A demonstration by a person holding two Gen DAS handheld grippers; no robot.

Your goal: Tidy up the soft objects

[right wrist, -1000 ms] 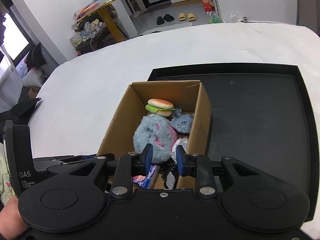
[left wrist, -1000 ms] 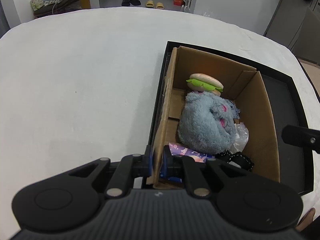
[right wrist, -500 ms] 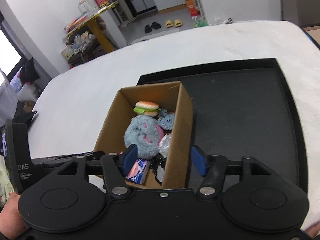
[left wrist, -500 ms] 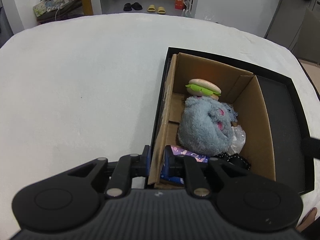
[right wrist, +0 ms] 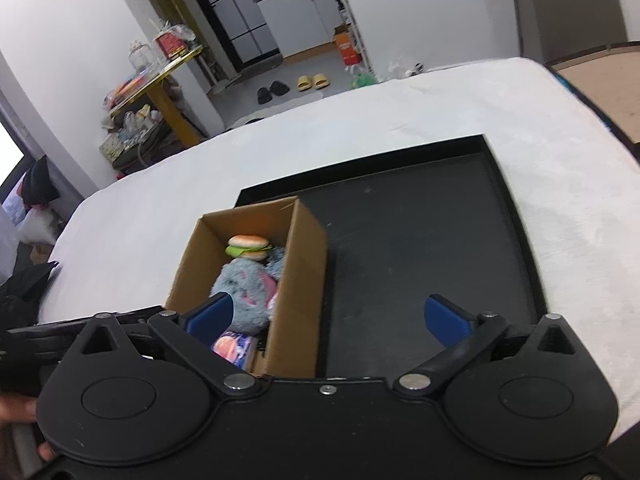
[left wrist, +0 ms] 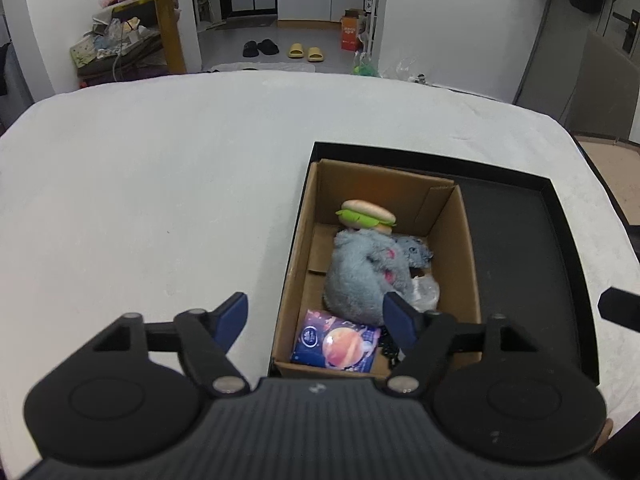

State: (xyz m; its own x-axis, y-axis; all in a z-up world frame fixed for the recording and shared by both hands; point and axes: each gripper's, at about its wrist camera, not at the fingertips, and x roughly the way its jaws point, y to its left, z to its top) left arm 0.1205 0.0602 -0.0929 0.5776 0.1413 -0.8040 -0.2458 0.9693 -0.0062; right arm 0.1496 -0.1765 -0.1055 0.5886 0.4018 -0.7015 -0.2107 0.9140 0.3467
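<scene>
A cardboard box (left wrist: 466, 256) stands in the left part of a black tray (left wrist: 520, 248) on the white table. Inside lie a grey plush (left wrist: 364, 276), a burger toy (left wrist: 366, 216), a purple packet (left wrist: 336, 342), a clear plastic bag (left wrist: 426, 290) and something black at the near end. My left gripper (left wrist: 316, 316) is open and empty, above the box's near left wall. My right gripper (right wrist: 328, 316) is open and empty, above the box's (right wrist: 302, 276) right wall. The plush (right wrist: 244, 294), burger (right wrist: 248, 246) and tray (right wrist: 420, 248) show there too.
White cloth covers the table (left wrist: 140, 208). The tray floor right of the box is bare. Beyond the table's far edge are a yellow table with clutter (left wrist: 160, 4), slippers (left wrist: 280, 48) and an orange box (left wrist: 350, 34) on the floor.
Both grippers have opened: the left let go of the box's left wall, the right let go of its right wall. Both have pulled back and up from the box.
</scene>
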